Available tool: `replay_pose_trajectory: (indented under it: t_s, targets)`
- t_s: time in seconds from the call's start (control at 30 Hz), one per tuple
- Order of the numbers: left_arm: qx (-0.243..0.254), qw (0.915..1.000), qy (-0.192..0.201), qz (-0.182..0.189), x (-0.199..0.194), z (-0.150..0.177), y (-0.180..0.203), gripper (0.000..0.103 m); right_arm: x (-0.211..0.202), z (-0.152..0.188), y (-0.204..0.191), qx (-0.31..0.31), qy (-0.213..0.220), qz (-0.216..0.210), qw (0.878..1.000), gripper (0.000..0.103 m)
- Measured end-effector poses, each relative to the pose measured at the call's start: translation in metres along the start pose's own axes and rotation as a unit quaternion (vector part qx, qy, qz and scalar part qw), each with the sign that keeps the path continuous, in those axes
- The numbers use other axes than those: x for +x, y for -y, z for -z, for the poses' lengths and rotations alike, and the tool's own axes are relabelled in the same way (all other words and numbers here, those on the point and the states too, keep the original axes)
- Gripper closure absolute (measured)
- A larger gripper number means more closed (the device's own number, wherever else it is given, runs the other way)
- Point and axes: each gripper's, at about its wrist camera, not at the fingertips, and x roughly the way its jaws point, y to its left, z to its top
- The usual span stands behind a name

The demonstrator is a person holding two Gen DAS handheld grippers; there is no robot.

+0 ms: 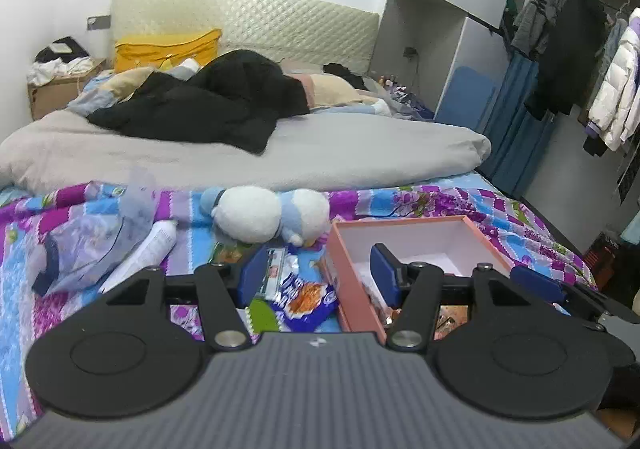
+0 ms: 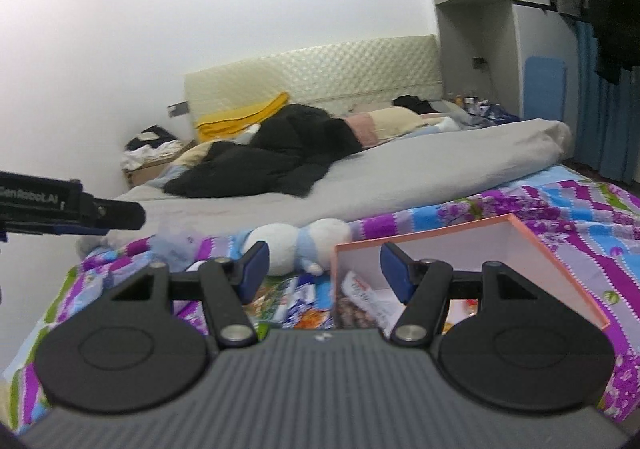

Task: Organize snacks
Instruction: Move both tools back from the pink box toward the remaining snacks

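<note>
Snack packets lie loose on the bedspread (image 1: 420,197) just left of the pink box (image 1: 416,223). Nearest the box is a blue packet w/ an orange picture (image 1: 306,299); a green-and-white packet (image 1: 262,313) touches its left edge, and a silvery wrapper (image 1: 290,263) sits just behind. More packets are already inside the box at its near end; right wrist view shows a white one w/ red print (image 2: 366,289) there, beside a brownish one. Far end of the box shows bare white interior.

Left tongs (image 1: 318,273): wide open, nothing held. Left finger over the loose packets, right finger inside the box, so the box's left wall runs between them.

Right tongs (image 2: 324,269): also wide open, empty. Same straddle: left finger over the packets, right finger over the box interior. Left tool's black body pokes into the right view at far left.

Behind the packets, touching the box's far-left corner, a white-and-blue plush toy (image 1: 268,215) lies on its side. Further left: a white tube (image 1: 154,247) and a crumpled clear plastic bag (image 1: 92,237). Beyond, a grey duvet (image 1: 320,153) w/ a black garment (image 1: 208,105) heaped on it, a yellow pillow (image 1: 168,49) against the quilted headboard (image 1: 248,17). Coats hang at far right.
</note>
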Motion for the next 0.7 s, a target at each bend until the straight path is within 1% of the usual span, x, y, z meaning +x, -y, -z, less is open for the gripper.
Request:
replay_pose_trajectory:
  t_s: [0.13, 0.3, 0.5, 0.57, 0.7]
  targets:
    - [-0.015, 0.9999, -0.004, -0.003, -0.015, 0.016, -0.012, 0.04, -0.006, 0.01, -0.015, -0.006, -0.005, -0.012, 1.0, 0.039]
    - [-0.017, 0.9998, -0.007, -0.01, -0.028, 0.039, -0.017, 0.04, -0.021, 0.02, -0.031, -0.01, 0.005, -0.024, 1.0, 0.039]
    - [-0.026, 0.9993, -0.016, -0.021, -0.034, 0.069, -0.028, 0.04, -0.028, 0.035, -0.045, -0.02, -0.01, -0.036, 0.999, 0.039]
    - [-0.031, 0.9987, -0.024, -0.032, -0.033, 0.08, -0.035, 0.04, -0.028, 0.043, -0.049, -0.02, -0.015, -0.038, 0.999, 0.039]
    - [-0.046, 0.9972, -0.044, -0.04, -0.03, 0.103, -0.049, 0.04, -0.025, 0.062, -0.058, -0.026, -0.032, -0.04, 0.998, 0.039]
